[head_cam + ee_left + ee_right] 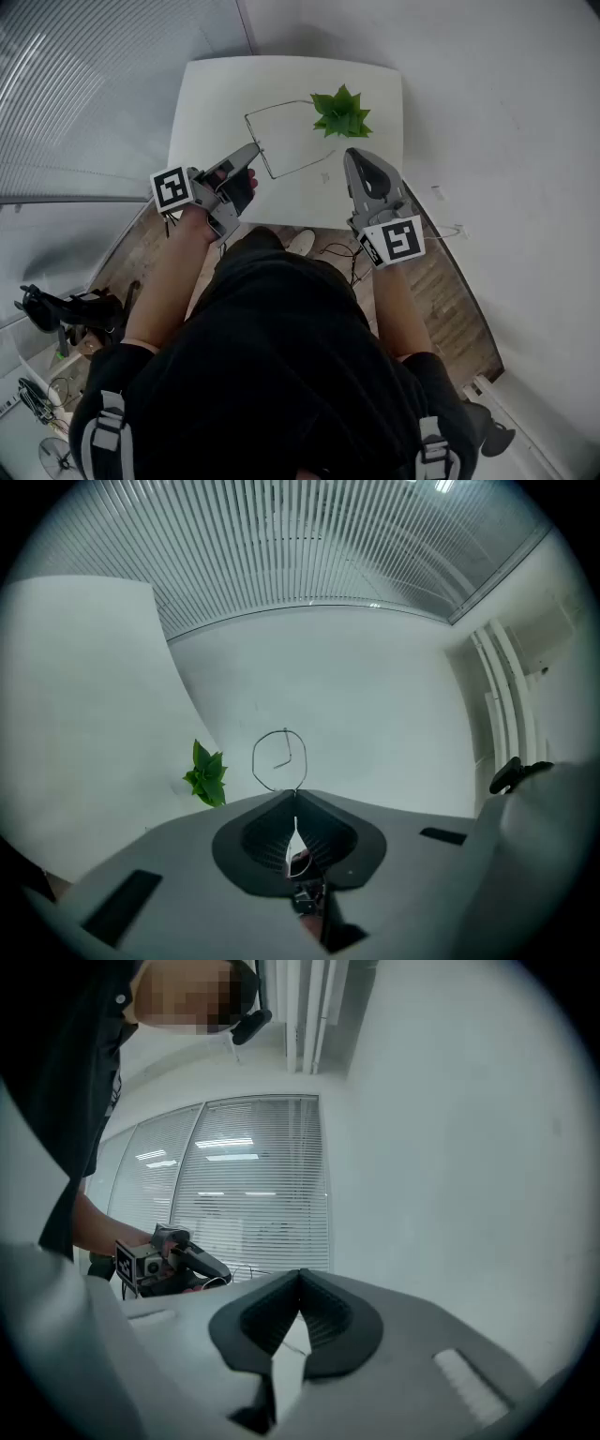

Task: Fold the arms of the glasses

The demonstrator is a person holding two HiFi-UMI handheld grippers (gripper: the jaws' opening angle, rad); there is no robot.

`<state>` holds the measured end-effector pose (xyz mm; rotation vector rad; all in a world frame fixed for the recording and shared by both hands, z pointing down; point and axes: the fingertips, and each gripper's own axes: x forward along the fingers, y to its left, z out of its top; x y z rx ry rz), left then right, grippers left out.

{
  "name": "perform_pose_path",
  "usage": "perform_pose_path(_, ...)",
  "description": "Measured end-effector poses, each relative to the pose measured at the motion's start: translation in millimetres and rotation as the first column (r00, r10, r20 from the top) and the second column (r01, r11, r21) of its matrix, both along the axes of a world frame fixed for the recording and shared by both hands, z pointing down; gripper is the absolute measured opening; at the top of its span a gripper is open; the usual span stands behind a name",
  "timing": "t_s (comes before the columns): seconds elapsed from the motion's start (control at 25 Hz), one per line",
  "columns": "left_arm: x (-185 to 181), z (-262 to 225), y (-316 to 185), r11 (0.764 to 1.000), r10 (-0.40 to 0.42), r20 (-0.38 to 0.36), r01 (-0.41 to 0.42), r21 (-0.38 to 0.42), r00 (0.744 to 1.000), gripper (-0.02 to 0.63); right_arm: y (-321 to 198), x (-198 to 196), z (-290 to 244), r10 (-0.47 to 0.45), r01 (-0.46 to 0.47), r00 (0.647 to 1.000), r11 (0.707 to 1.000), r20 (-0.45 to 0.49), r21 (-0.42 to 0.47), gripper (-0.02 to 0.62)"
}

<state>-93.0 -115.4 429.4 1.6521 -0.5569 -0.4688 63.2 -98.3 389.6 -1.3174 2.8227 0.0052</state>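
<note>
Head view: a white table (216,103) fills the upper middle of the frame, with a small green plant (342,112) toward its right side. The thin wire glasses (279,108) lie just left of the plant, their outline spread across the tabletop. The left gripper (255,148) reaches in from the lower left, and its tip meets the wire at the left side of the glasses. The right gripper (349,153) comes in from the lower right. Its tip sits just beside the right end of the glasses, though contact cannot be made out from here. The person's black top (281,356) fills the bottom of the frame.

Left gripper view: the left gripper (295,794) has its jaws pressed together on the wire of the glasses (288,747). A round wire loop stands out just beyond the tips at the centre of the frame. The plant (206,775) is at centre left, and window blinds (309,546) run across the top.

Right gripper view: the right gripper (300,1274) has its jaws pressed together at the tips, with nothing pinched between them. At the left edge, the left gripper (220,1274) shows side-on with its marker cube. Blinds (253,1185) fill the middle behind it.
</note>
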Motion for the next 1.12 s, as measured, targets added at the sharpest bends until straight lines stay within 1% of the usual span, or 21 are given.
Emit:
perform_pose_path(0.2,2.0,-2.3,0.4,1.000,0.002,-0.006,-0.002,-0.001,1.000,0.012,-0.4,0.2,-0.9,0.000,0.000,1.000,1.000,-0.007,-0.003,0.011)
perform_pose_path(0.32,3.3,-2.2,0.0,1.000,0.000,-0.008,-0.001,-0.003,1.000,0.012,-3.1,1.4,4.3,0.006,-0.006,1.000,1.000,-0.020,-0.023,0.012)
perform_pose_path(0.44,3.0,-1.8,-0.6,1.000,-0.005,-0.003,0.005,0.000,1.000,0.013,-5.3,1.8,18.5,-0.001,-0.004,0.996,0.998,-0.086,-0.056,0.014)
perform_pose_path(0.52,1.9,-2.7,-0.7,1.000,-0.008,-0.001,0.008,0.001,1.000,0.012,-6.3,-0.8,29.9,-0.021,0.008,0.989,0.996,-0.147,-0.088,0.103)
perform_pose_path(0.56,1.3,-3.4,-0.8,1.000,-0.010,-0.001,0.010,0.001,1.000,0.012,-7.1,-2.5,33.6,-0.027,0.009,0.985,0.995,-0.171,-0.101,0.117)
perform_pose_path(0.6,0.8,-4.0,-0.9,1.000,-0.012,-0.002,0.012,0.001,1.000,0.012,-8.0,-4.1,36.1,-0.029,0.008,0.981,0.994,-0.193,-0.109,0.117)
perform_pose_path(0.72,0.6,-5.6,-1.1,1.000,-0.015,-0.007,0.015,0.001,1.000,0.012,-9.6,-7.3,44.7,-0.036,0.005,0.966,0.993,-0.257,-0.120,0.120)
perform_pose_path(0.84,0.6,-6.5,-1.5,1.000,-0.018,-0.010,0.018,0.001,1.000,0.012,-9.5,-11.2,51.3,-0.045,0.010,0.946,0.994,-0.322,-0.111,0.121)
perform_pose_path(1.04,-0.5,-5.6,-2.4,1.000,-0.024,-0.020,0.024,-0.011,0.999,0.013,-8.4,-18.0,60.4,-0.042,0.011,0.900,0.997,-0.435,-0.074,0.120)
perform_pose_path(1.12,-0.1,-5.6,-2.4,1.000,-0.025,-0.022,0.025,-0.014,0.999,0.012,-7.9,-19.2,62.1,-0.027,0.001,0.879,0.999,-0.475,-0.054,0.106)
